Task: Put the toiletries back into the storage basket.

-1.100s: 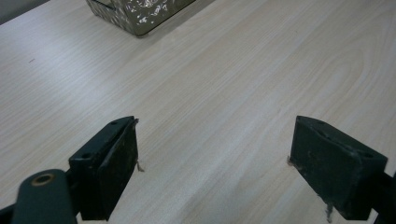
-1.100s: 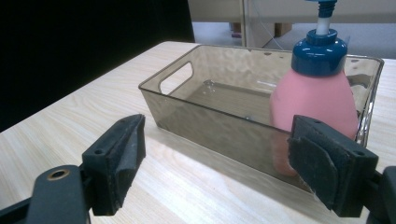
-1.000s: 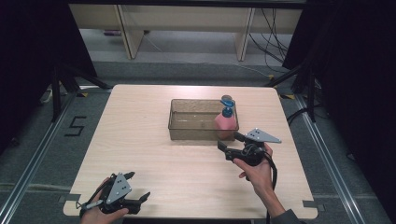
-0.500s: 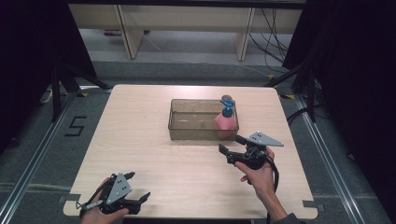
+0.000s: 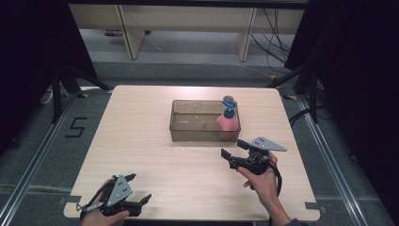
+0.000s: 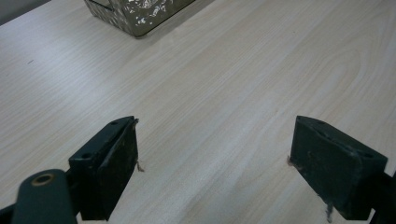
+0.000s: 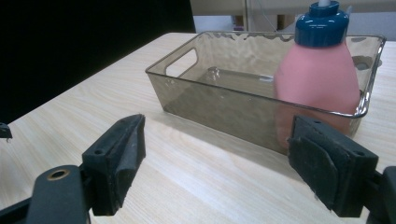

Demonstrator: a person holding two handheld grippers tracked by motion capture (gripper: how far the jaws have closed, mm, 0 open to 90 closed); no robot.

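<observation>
A clear smoky plastic bin (image 5: 188, 127) stands on the far middle of the wooden table. A pink bottle with a blue cap (image 5: 227, 123) stands upright in its right end. My right gripper (image 5: 233, 148) hovers just in front of the bin's near right corner, open and empty. In the right gripper view the bin wall (image 7: 219, 100) and the bottle (image 7: 317, 79) lie ahead of the wide-apart jaws (image 7: 217, 158). My left gripper (image 5: 139, 187) rests open at the near left edge of the table, with bare wood between its jaws (image 6: 215, 158) and a corner of the bin (image 6: 140, 14) far ahead.
The light wood table (image 5: 141, 141) is bounded by dark floor with metal rails on both sides. Shelving legs and cables lie beyond the far edge. Open tabletop stretches between the two grippers.
My right gripper has drifted slightly back from the bin toward the near edge. The left gripper, the bin and the bottle have stayed put.
</observation>
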